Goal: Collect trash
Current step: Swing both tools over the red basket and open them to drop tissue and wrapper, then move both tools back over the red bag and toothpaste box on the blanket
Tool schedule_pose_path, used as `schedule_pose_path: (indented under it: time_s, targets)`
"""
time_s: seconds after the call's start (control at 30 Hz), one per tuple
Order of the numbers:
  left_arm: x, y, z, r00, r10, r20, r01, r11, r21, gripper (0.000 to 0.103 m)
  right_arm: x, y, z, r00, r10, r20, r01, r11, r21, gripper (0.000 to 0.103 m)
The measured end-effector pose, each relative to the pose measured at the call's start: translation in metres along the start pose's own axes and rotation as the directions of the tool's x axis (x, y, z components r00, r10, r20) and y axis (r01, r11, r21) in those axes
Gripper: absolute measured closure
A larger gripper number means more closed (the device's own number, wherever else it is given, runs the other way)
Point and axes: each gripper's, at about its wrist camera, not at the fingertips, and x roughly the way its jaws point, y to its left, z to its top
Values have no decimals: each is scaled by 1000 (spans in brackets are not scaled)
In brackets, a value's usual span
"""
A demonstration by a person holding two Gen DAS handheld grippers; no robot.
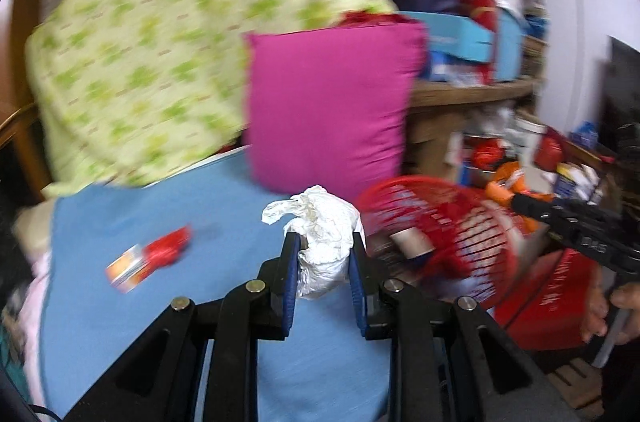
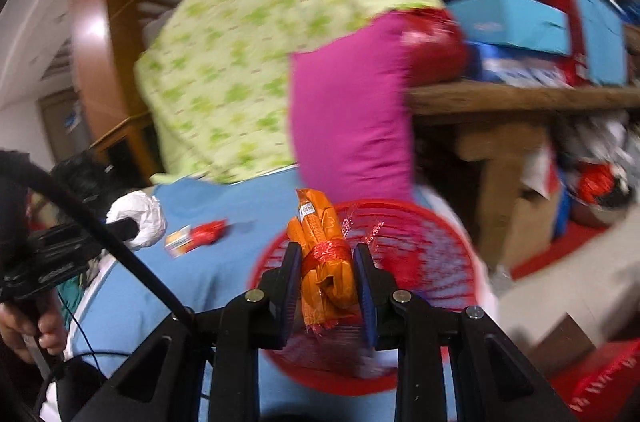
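Dropping the orange wrapper (image 2: 324, 254) well means you first bring it fully over the red basket (image 2: 436, 250), then spread the jaws. Your right gripper (image 2: 326, 282) pinches it just above the rim, pointing forward. Your left gripper (image 1: 325, 262) pinches the white paper wad (image 1: 320, 234) over the blue bed (image 1: 160, 222), left of the basket.

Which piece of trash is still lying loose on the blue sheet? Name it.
The red-and-orange wrapper; the white crumpled paper and orange packet are both clamped in grippers.
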Motion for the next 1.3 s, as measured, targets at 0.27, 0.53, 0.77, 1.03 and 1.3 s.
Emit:
schedule_pose_path:
  time_s: [0.27,0.53,0.77,1.03,1.3]
  targets:
    - [61,-42,25,985,-169,-44,169,986,5,46,26,-60,-2,997,12,-82,3,984,179,69]
    - [28,26,-11,998,-53,-41,50,996,-72,44,36,-51,-1,994,106,-13,-98,953,285,37]
    - [-5,166,-108,965,239,-104,-259,927,-271,38,40,75,40,976,212,51,-216,972,96,37]
    - [46,294,-185,815,517,-262,-579,709,-402,38,228,234,42,919,395,-7,-392,913,116,34]
    - [65,358,-200,753,591,-289,-657,652,-380,38,432,357,79,803,594,-49,-594,804,13,35]
